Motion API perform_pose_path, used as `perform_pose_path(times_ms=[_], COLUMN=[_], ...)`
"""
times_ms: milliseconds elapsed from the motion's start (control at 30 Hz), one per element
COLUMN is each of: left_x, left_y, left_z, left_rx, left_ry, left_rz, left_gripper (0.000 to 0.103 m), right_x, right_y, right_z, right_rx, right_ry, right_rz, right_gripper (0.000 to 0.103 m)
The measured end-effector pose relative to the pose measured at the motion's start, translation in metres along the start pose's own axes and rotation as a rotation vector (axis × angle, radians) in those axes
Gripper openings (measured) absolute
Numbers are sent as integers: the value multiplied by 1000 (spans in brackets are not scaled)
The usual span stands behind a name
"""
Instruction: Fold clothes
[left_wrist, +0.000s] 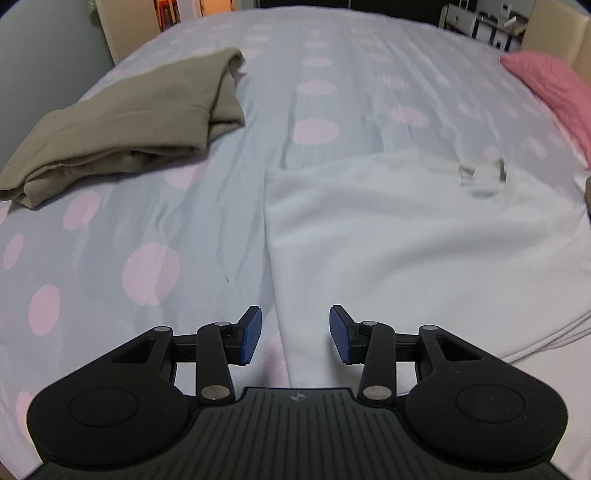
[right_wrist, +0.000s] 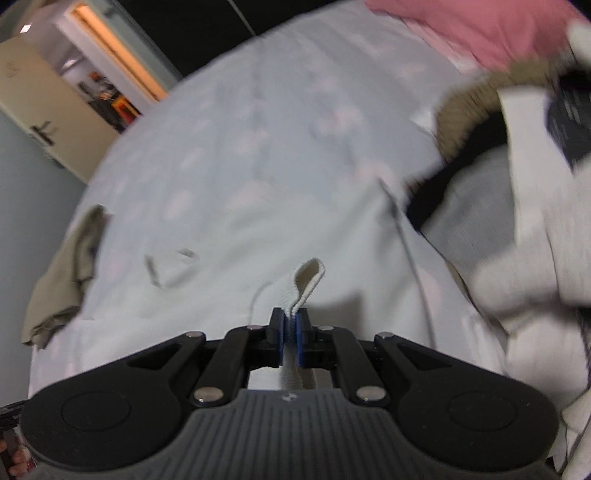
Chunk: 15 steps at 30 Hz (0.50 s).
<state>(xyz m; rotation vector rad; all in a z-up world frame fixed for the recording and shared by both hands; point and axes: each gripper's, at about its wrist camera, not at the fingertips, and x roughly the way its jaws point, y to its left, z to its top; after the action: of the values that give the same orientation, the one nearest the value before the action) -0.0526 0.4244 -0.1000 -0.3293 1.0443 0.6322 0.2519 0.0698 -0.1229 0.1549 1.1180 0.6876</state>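
Observation:
A white garment (left_wrist: 406, 236) lies spread on the bed, its left edge running down toward my left gripper (left_wrist: 294, 334). That gripper hovers open just above the edge, with nothing between its blue pads (left_wrist: 251, 334). In the right wrist view the same white garment (right_wrist: 236, 258) shows a label near its collar. My right gripper (right_wrist: 293, 334) is shut on a ribbed white hem of it, and a loop of the hem (right_wrist: 310, 277) sticks up past the fingertips. A folded olive garment (left_wrist: 125, 125) rests at the far left of the bed.
The bed sheet (left_wrist: 207, 206) is pale grey-blue with pink dots. A pink pillow (left_wrist: 550, 85) lies at the far right. A heap of mixed clothes (right_wrist: 517, 206) is piled at the right in the right wrist view. An open doorway (right_wrist: 110, 81) shows beyond the bed.

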Motion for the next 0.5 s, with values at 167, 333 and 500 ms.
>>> perform_pose_path(times_ms=[167,333,500], left_x=[20,21,6], left_y=[-5,-6,-5], left_z=[-6,-9,-15], left_rx=[35,45,33], left_ry=[56,64,49], left_rz=[11,15,-12], left_gripper=[39,39,39], right_x=[25,36,19], right_y=[-24,-36,-29], right_z=[-19,-26,-26], right_rx=[16,40,-26], right_ry=[52,70,76], right_rz=[-31,-27,-45], right_gripper=[8,8,18])
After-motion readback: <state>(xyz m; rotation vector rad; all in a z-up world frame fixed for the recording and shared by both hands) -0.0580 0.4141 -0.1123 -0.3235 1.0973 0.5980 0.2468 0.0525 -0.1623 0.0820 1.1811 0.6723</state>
